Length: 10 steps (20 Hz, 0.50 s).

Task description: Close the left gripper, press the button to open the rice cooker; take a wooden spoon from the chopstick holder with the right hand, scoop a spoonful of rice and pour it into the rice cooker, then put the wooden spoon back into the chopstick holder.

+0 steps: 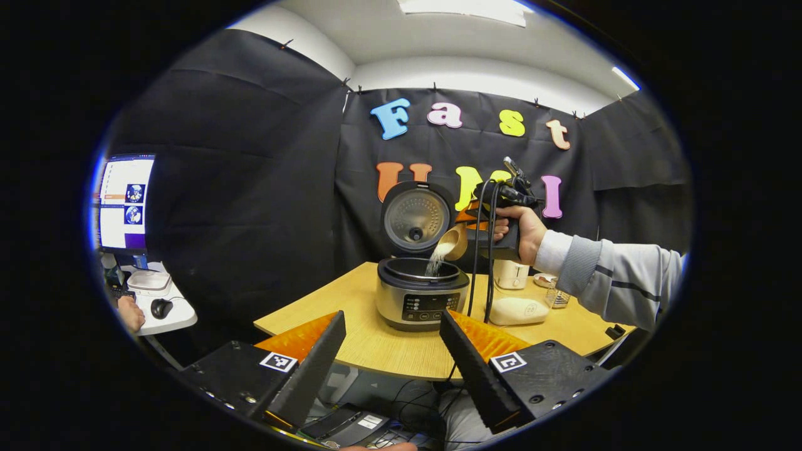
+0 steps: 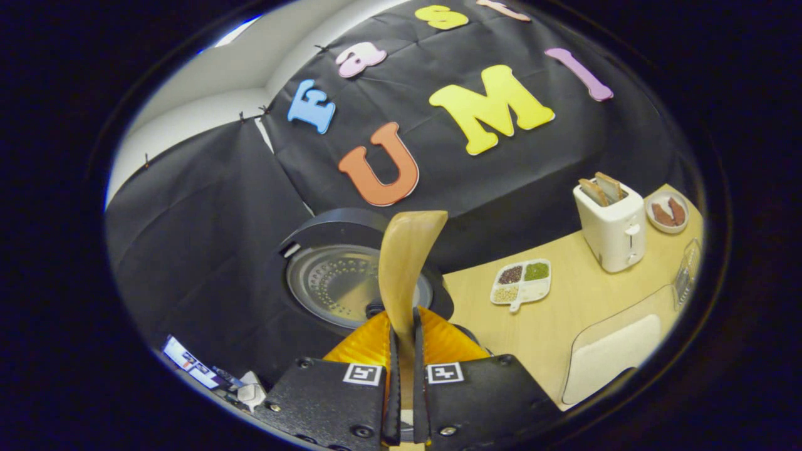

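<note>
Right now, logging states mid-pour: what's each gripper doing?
Left gripper: open, holding nothing.
Right gripper: shut on the spoon, tipping rice into the cooker.

Tipped wooden spoon (image 1: 452,242) pours white rice (image 1: 437,258) into the open, lid-up rice cooker (image 1: 421,291).

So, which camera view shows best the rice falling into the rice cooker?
The left gripper view: there the tilted wooden spoon pours a stream of rice into the open rice cooker. The right gripper view shows the spoon's back and the cooker's raised lid, but no rice.
</note>
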{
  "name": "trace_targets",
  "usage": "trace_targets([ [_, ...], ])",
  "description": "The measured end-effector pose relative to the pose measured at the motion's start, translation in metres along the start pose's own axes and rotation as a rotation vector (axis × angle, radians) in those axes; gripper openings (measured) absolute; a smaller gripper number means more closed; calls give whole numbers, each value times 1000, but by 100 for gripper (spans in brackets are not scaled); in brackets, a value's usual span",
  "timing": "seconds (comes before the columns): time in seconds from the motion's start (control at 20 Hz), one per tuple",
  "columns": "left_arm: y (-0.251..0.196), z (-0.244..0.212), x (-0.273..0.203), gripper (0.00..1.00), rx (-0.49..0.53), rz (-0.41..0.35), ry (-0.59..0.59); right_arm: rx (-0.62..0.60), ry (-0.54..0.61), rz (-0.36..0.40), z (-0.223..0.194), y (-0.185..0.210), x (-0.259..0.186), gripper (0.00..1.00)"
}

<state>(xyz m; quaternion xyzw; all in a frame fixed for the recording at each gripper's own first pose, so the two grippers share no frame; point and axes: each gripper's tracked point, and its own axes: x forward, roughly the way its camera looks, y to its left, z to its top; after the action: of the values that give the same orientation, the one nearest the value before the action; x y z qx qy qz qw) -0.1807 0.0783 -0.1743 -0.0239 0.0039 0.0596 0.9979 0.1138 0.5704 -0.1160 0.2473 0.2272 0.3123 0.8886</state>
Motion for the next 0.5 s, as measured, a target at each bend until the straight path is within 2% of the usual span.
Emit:
trace_targets([
  [0.25, -4, 1, 2, 94, -2, -19, 0, -188, -35, 0, -1, 11, -1, 13],
  [0.5, -5, -1, 6, 94, 9, -4, 8, -491, -113, 15, -4, 39, -10, 13],
])
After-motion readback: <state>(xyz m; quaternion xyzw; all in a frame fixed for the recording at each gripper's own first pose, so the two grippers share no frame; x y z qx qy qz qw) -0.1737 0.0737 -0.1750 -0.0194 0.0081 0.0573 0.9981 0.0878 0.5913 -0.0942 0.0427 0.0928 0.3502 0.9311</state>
